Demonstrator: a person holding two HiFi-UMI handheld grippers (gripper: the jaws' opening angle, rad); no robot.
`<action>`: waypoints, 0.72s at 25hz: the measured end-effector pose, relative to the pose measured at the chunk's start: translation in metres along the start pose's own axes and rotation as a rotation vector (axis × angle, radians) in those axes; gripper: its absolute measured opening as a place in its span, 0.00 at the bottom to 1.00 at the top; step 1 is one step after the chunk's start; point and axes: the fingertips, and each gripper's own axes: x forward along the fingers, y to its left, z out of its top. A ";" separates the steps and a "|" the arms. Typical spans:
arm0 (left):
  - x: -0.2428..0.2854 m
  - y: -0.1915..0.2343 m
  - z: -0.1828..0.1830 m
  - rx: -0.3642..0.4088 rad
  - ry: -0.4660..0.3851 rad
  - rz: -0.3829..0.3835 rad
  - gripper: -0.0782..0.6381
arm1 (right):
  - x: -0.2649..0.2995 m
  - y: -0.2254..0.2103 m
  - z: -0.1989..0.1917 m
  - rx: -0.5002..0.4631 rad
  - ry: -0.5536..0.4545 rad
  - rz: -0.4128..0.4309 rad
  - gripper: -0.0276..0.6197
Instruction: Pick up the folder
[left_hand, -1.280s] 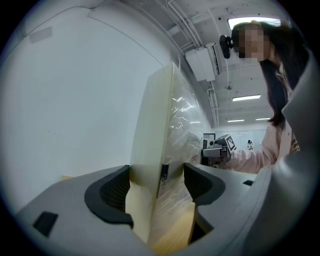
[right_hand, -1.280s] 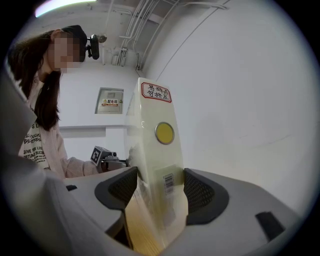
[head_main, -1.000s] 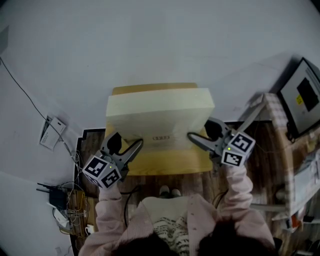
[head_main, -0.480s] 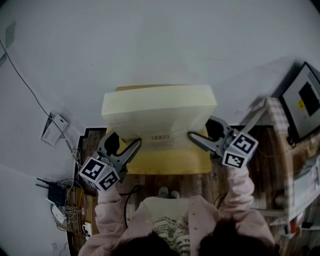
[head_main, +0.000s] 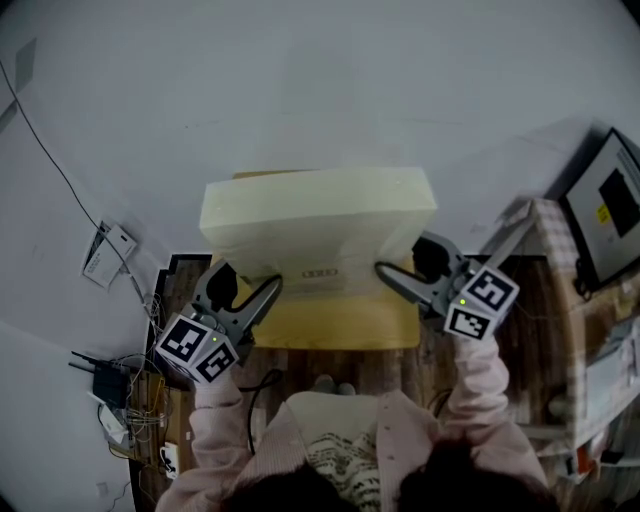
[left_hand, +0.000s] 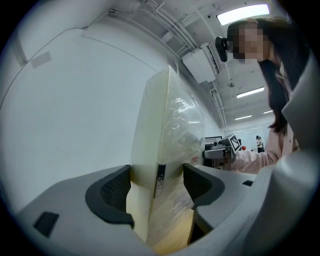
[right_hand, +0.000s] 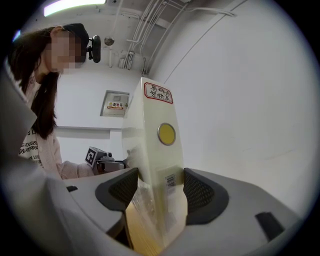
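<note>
Folder apparently tight within left gripper

1. Head view: from above, facing steeply down on the whole folder.
2. Left gripper view: level, along its fingers, very close at one folder end.
3. Right gripper view: level, very close at the opposite end, facing back; all three share the folder.

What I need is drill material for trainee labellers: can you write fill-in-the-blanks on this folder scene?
The left gripper is shut on the ___.
The round mark on the folder's narrow side is ___.
The person's sleeves are ___.
Missing: folder; yellow; pink.
</note>
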 end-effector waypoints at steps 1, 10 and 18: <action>0.000 0.000 0.000 0.001 0.000 -0.001 0.56 | 0.000 0.000 0.000 -0.003 0.000 -0.001 0.49; 0.003 -0.001 -0.001 0.004 -0.003 0.001 0.56 | -0.002 -0.002 -0.001 -0.007 0.000 -0.006 0.49; 0.003 -0.002 -0.003 0.000 -0.004 0.008 0.56 | -0.002 -0.004 -0.003 -0.014 0.010 -0.007 0.49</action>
